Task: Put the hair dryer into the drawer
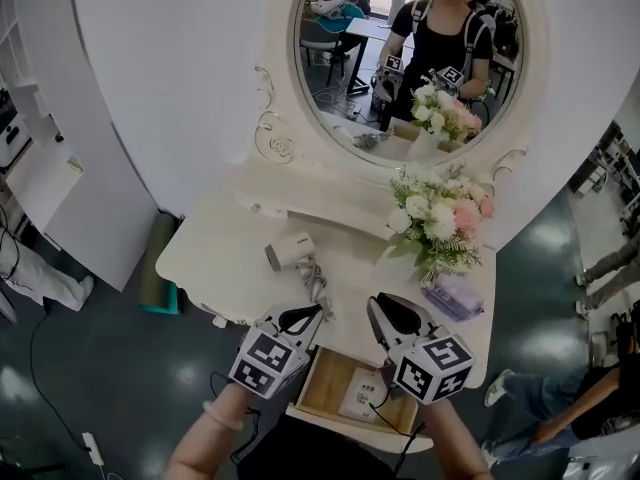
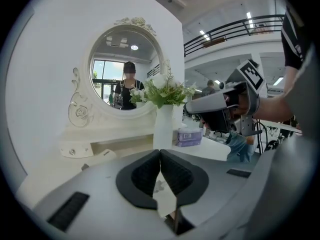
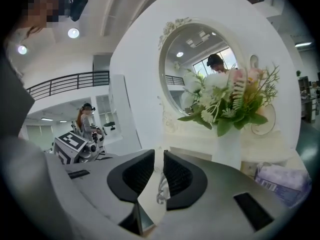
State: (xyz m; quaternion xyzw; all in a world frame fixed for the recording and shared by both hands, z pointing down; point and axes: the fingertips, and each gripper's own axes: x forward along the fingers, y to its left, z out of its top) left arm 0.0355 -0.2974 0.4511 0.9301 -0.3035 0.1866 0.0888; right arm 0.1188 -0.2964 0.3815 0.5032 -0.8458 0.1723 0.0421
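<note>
The white hair dryer (image 1: 289, 251) lies on its side on the cream dressing table (image 1: 215, 253), with its grey coiled cord (image 1: 313, 280) trailing toward the front edge. The left gripper (image 1: 303, 318) is just short of the cord, its jaws pressed together and empty. The right gripper (image 1: 388, 314) is beside it, farther from the dryer, its jaws a slim gap apart with nothing between. The wood-lined drawer (image 1: 325, 383) stands pulled out beneath both.

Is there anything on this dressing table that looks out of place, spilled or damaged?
Nothing is spilled or broken. Two things stand out: the hair dryer lies on its side on the tabletop with its cord bunched loosely, and the drawer below the front edge stands open.
</note>
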